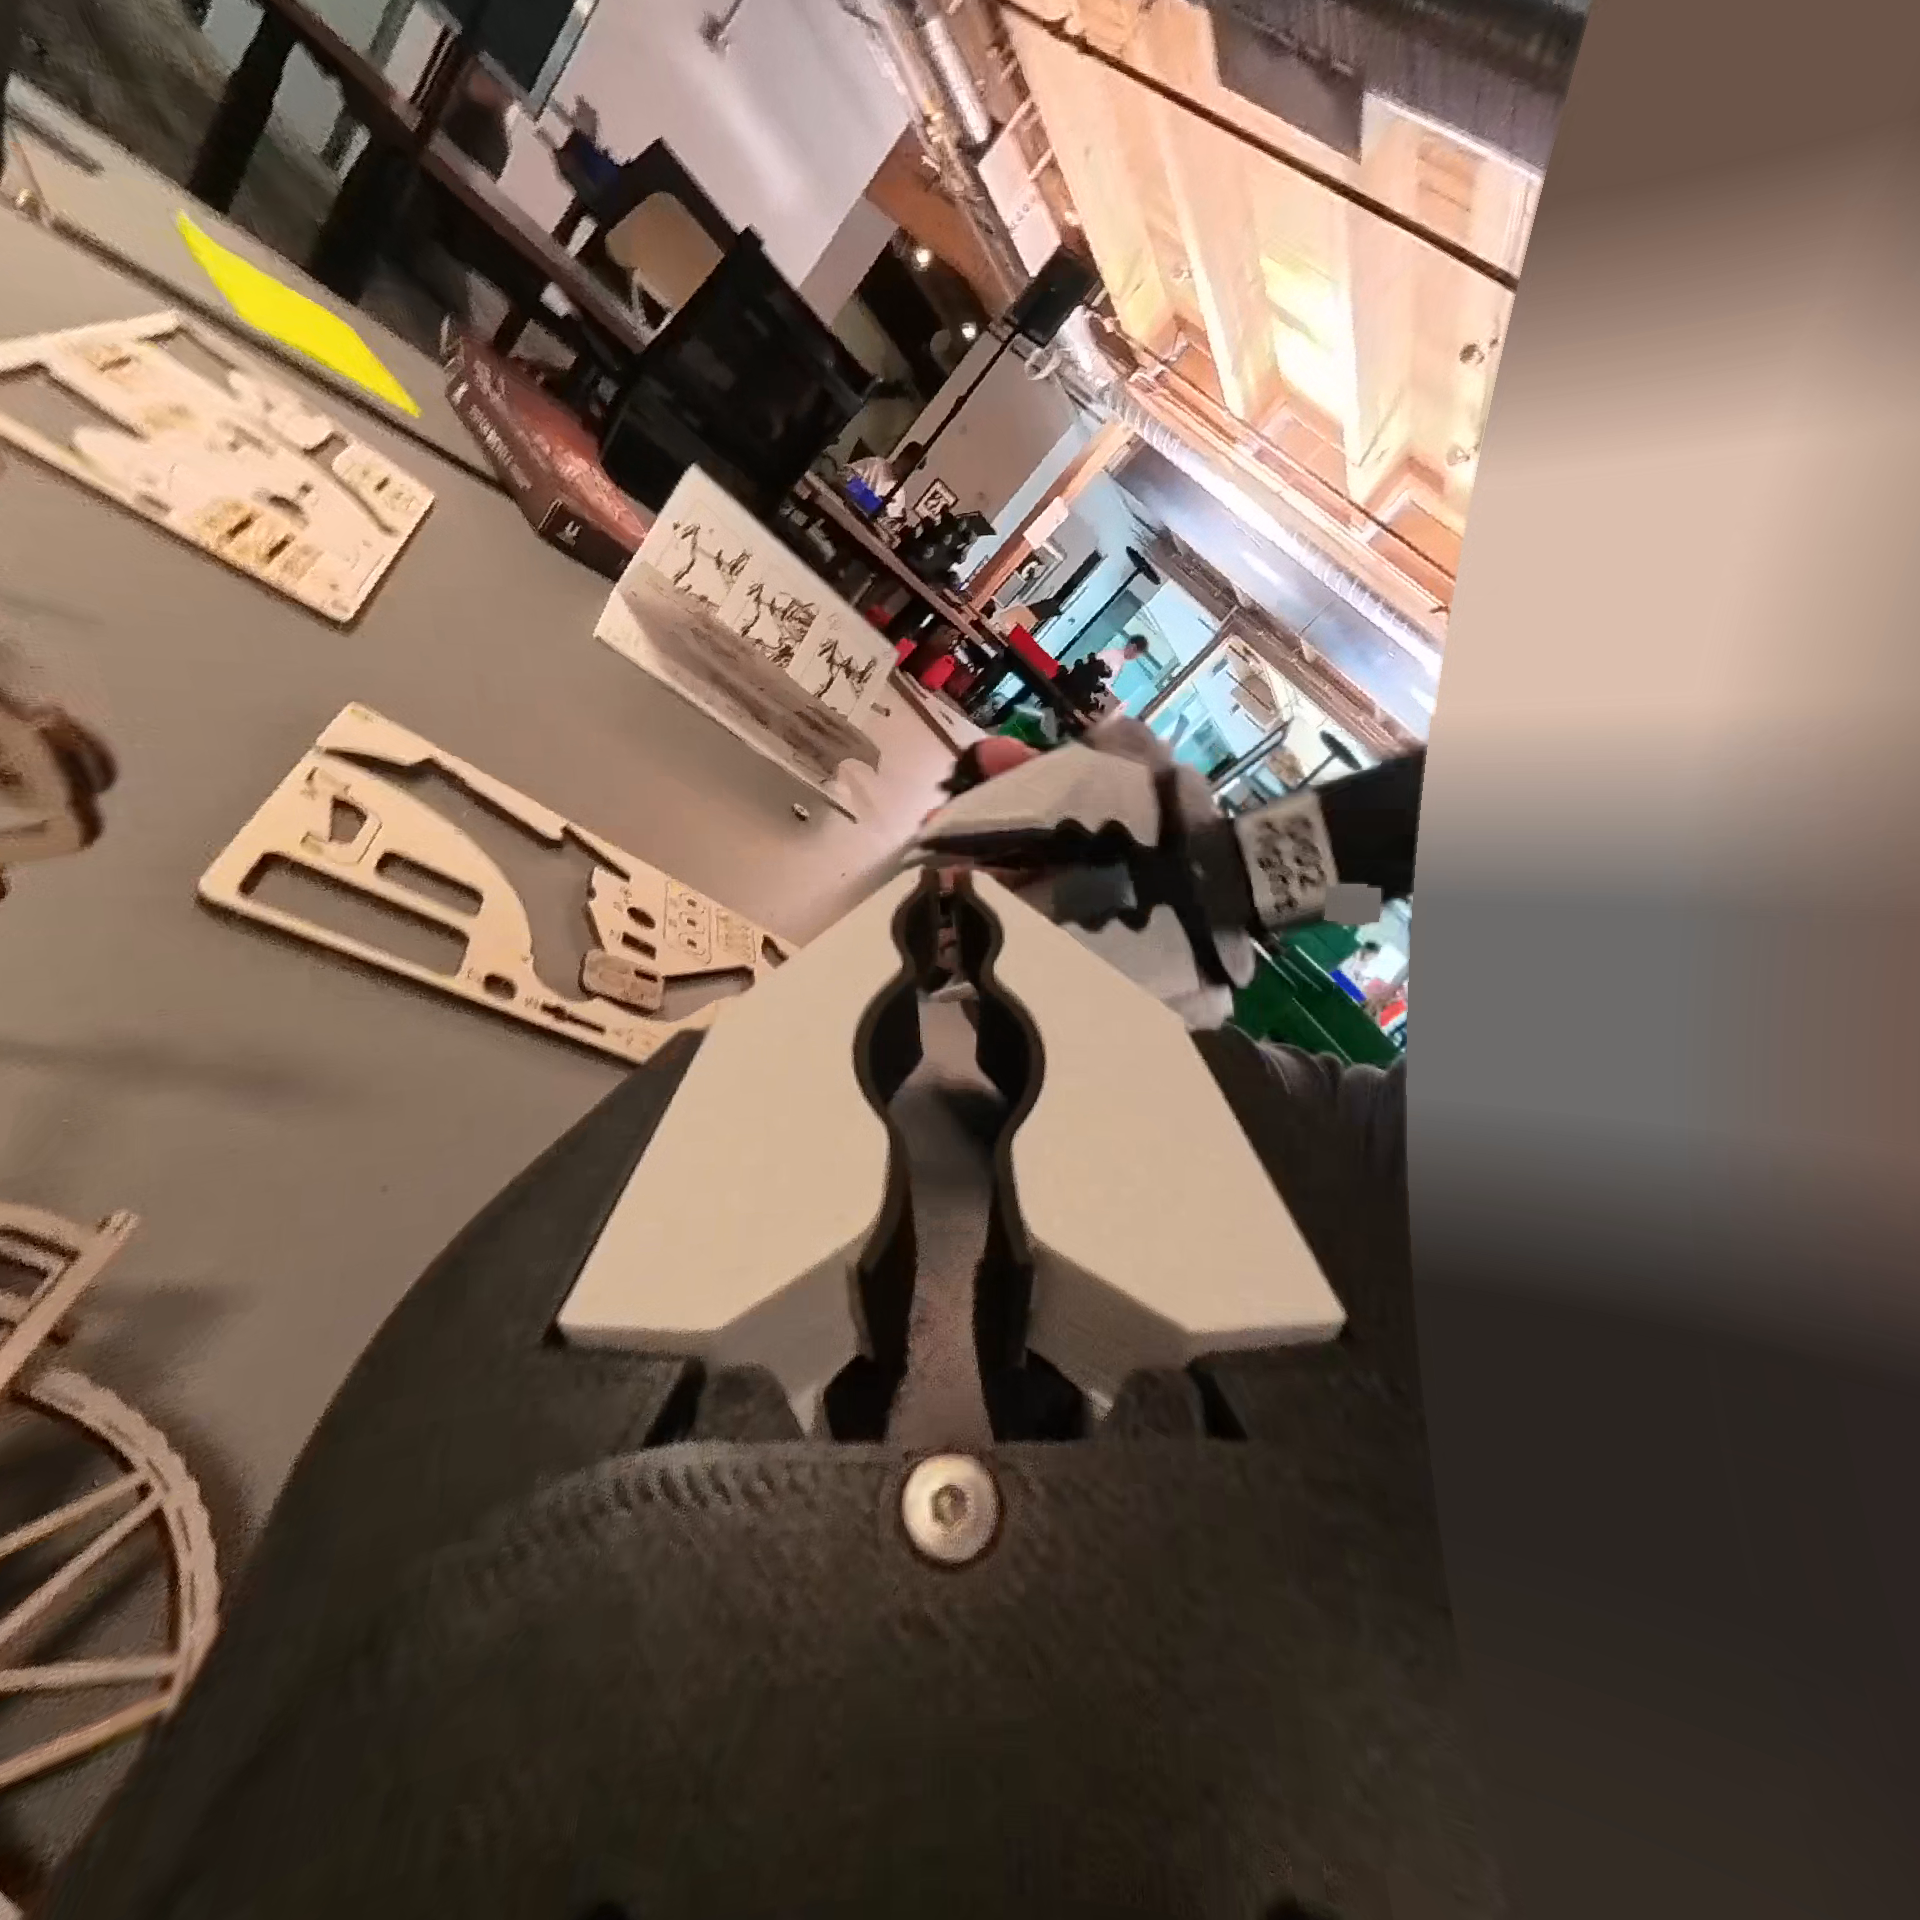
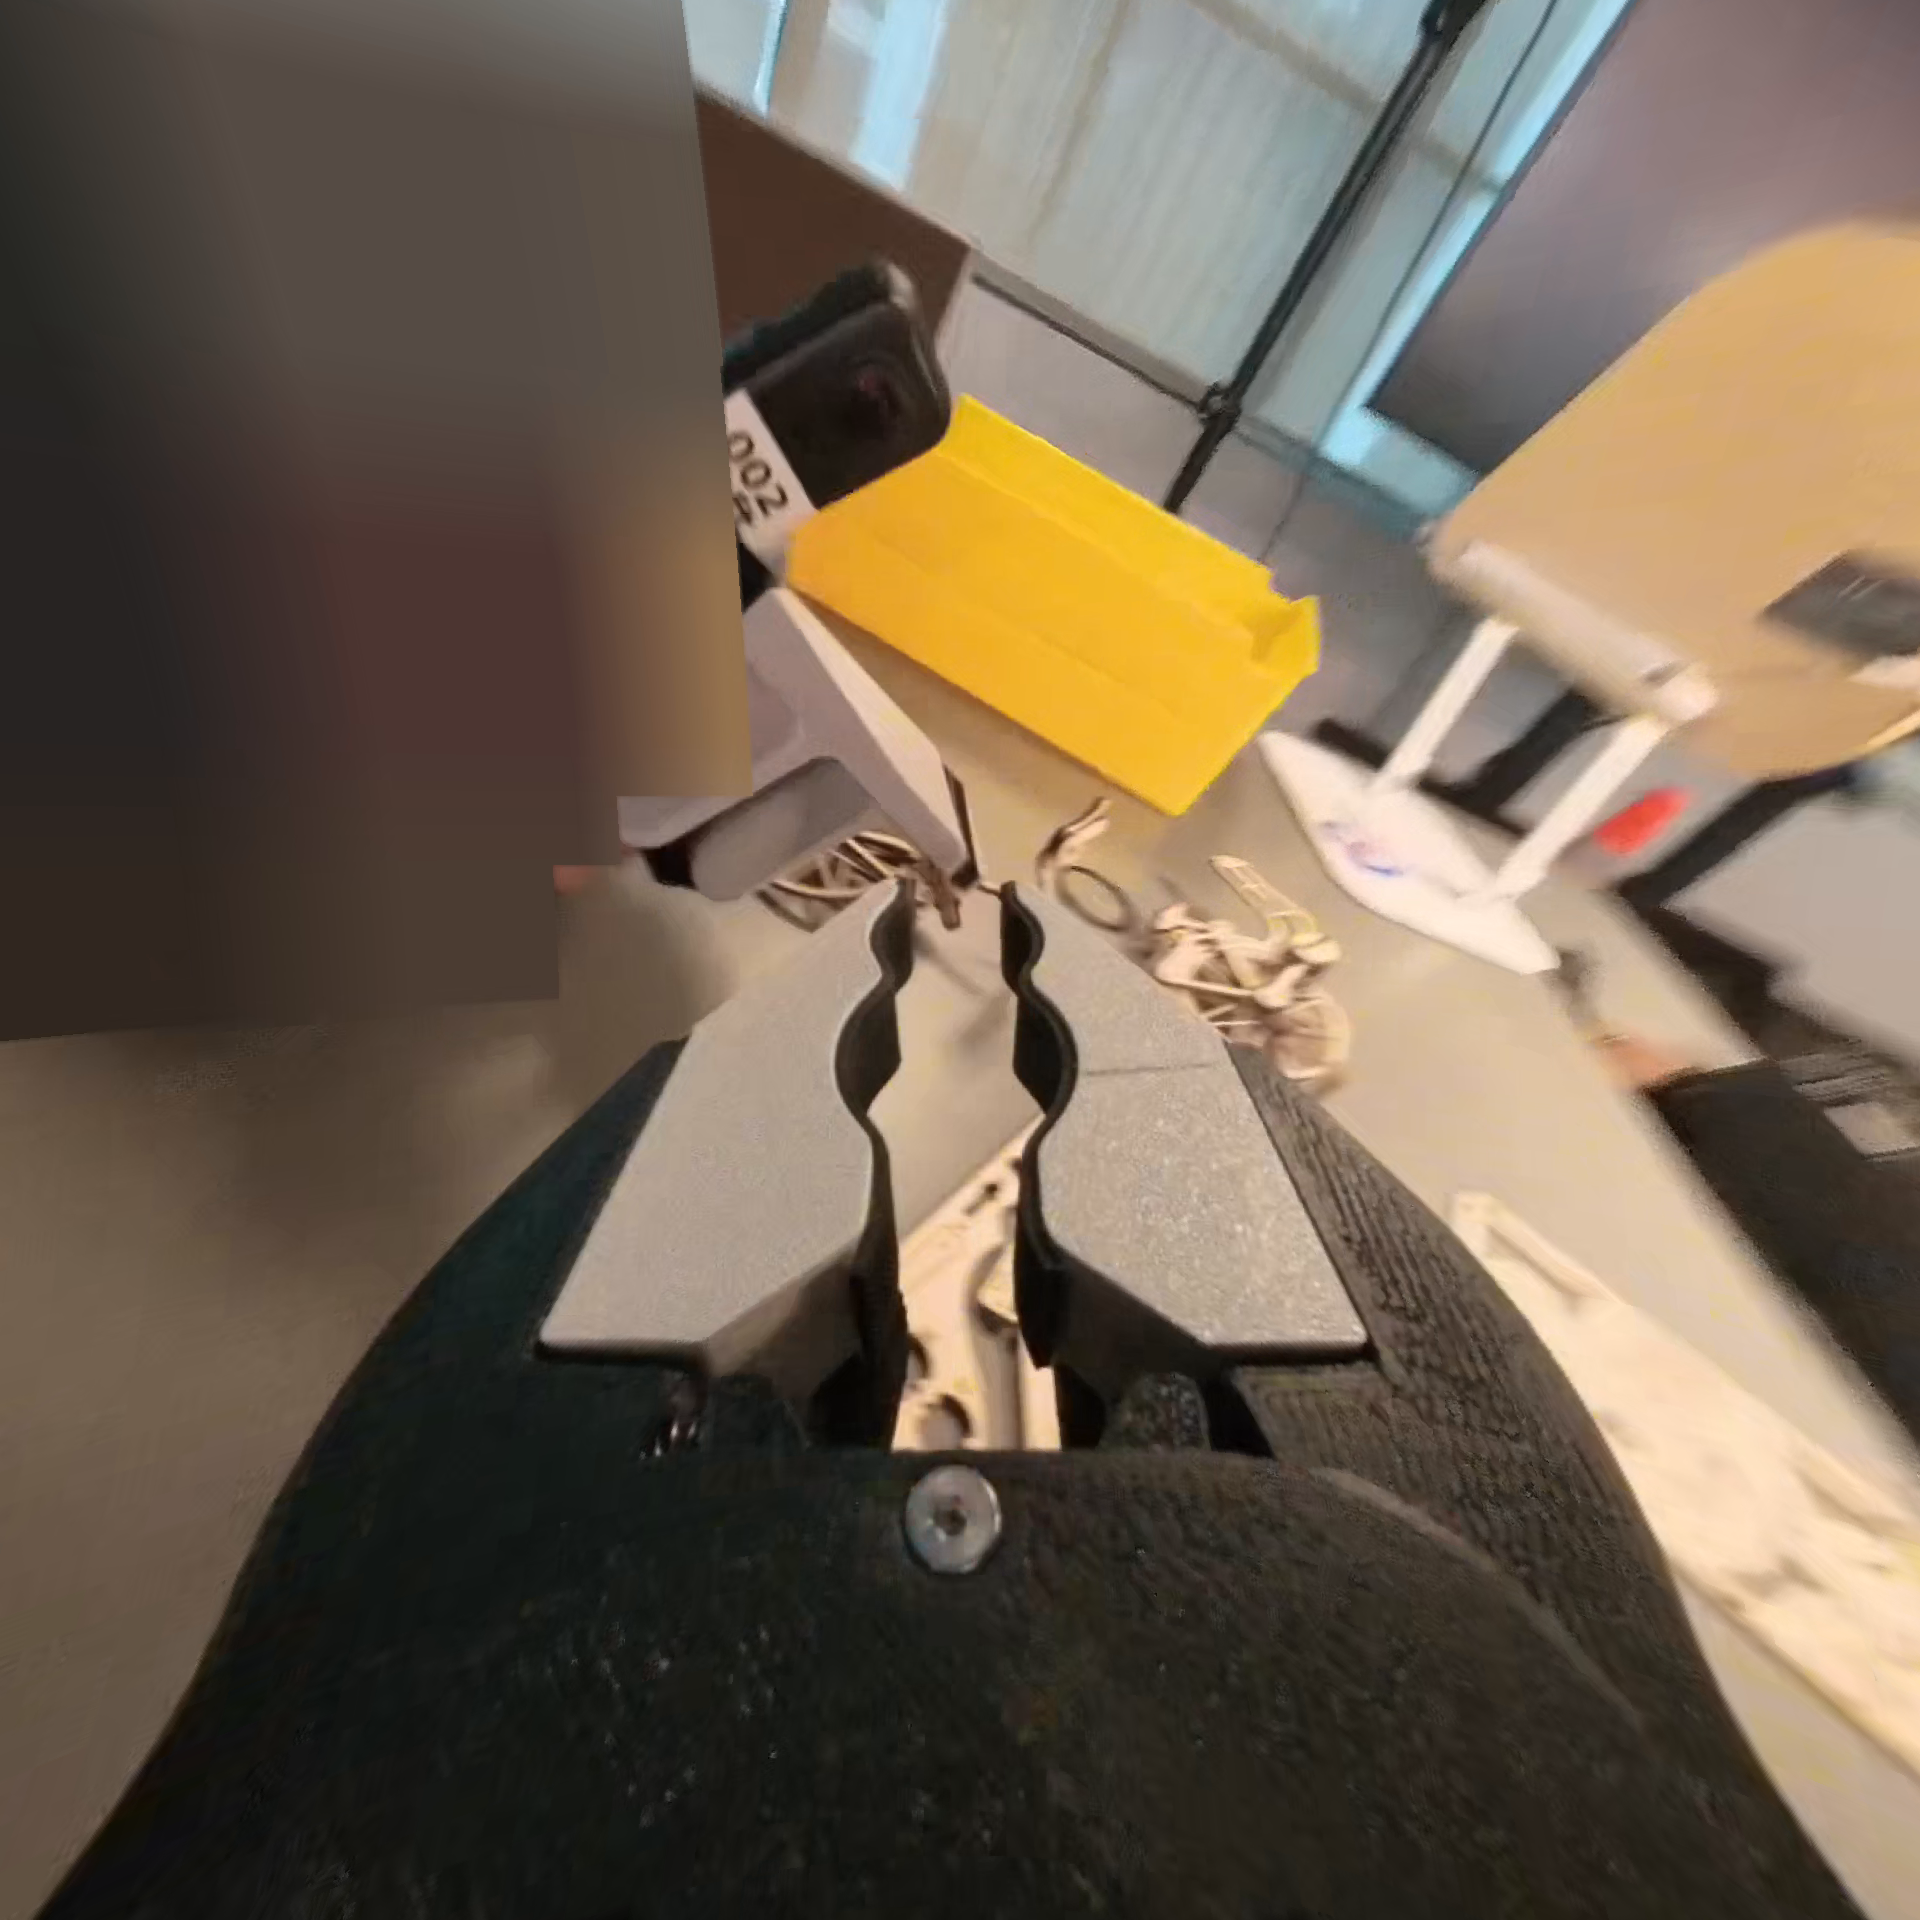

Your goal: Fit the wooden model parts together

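Note:
My left gripper point(image 1: 941, 885) has its jaws almost together, pinched on a small thin wooden part point(image 1: 945, 925). In the right wrist view the left gripper point(image 2: 951, 868) comes in from the left with that small part point(image 2: 948, 900) at its tip. My right gripper point(image 2: 954, 910) is open by a narrow gap, its tips right at the part but not closed on it. In the left wrist view the right gripper point(image 1: 966, 831) reaches in from the right and meets my left fingertips. Both are held above the grey table point(image 1: 312, 1091).
Two cut-out wooden part sheets point(image 1: 468, 914) point(image 1: 208, 457) lie on the table. A spoked wooden wheel assembly point(image 1: 94, 1558) is at lower left. An open booklet point(image 1: 748, 634) and a dark box point(image 1: 540, 457) are farther back. A yellow bin point(image 2: 1049, 613) and small wooden model pieces point(image 2: 1247, 966) lie ahead. Left and right tips are no more than a few centimetres apart.

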`<state>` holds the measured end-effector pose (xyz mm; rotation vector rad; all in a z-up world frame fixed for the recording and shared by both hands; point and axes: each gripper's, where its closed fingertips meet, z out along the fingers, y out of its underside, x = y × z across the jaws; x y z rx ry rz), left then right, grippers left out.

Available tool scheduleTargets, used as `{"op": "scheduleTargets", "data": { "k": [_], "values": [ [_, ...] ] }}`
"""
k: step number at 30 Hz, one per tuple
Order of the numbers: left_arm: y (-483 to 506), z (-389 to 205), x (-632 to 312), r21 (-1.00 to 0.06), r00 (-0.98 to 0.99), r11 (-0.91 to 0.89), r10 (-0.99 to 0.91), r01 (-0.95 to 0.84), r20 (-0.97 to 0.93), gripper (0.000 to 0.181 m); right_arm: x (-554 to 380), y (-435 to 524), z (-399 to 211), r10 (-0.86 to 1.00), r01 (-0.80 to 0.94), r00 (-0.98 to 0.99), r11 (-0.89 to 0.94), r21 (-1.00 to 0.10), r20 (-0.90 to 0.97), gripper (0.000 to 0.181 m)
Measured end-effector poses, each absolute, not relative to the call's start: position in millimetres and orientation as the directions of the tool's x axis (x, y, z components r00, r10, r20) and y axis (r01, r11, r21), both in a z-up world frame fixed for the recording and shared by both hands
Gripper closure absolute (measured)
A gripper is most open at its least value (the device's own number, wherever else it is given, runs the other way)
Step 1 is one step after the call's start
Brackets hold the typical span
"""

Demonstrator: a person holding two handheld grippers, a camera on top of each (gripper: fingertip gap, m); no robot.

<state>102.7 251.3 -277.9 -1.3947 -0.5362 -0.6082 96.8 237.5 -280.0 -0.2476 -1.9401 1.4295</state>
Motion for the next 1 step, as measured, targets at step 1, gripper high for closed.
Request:
{"op": "scheduleTargets", "data": {
  "k": [1],
  "values": [
    [249.8, -272.0, 105.3, -0.753, 0.758, 0.088, -0.108, 0.652, 0.643, 0.179, 98.6, 236.8, -279.5, 0.523, -0.17, -0.796, 0.292, -0.941, 0.306, 0.17]
  ]
}}
